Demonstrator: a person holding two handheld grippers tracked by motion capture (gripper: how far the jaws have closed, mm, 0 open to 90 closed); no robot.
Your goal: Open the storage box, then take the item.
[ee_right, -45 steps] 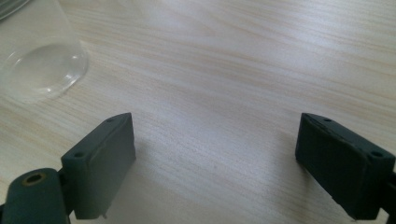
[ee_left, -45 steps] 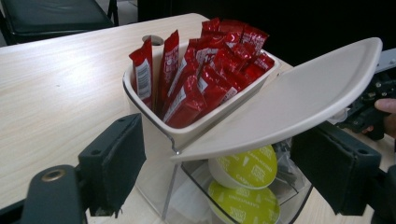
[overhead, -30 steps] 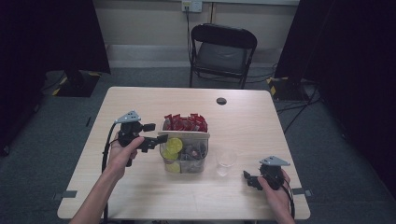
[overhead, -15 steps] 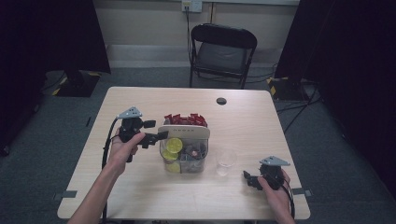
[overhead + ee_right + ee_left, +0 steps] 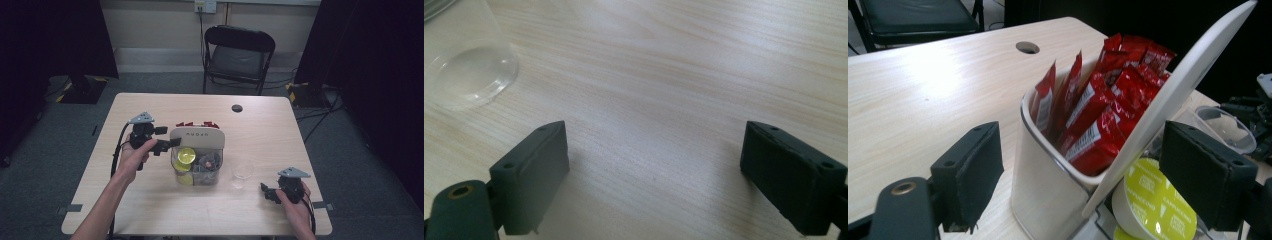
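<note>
- While the left gripper [image 5: 1083, 185] stands with jaws spread wide, a smooth white lid [image 5: 1168, 100], tilted up, slants between them with the glossy white container [image 5: 1048, 185] it belongs to.
- Crinkly red sachets [image 5: 1098, 110] stand packed in that container; a round yellow-green capsule [image 5: 1153, 205] lies by the right-hand jaw.
- Right gripper [image 5: 654, 170] rests low over the pale woodgrain desk [image 5: 674, 75], jaws open on nothing; a clear plastic cup [image 5: 464, 65] sits beyond its left-hand jaw.

High view: fixed overhead, facing fwd/down on whole worktop [image 5: 150, 210]. Left gripper view: close-up on white bin [image 5: 1048, 200]. Right gripper view: low, near worktop. Both gripper views and high view share clear cup [image 5: 464, 65].
</note>
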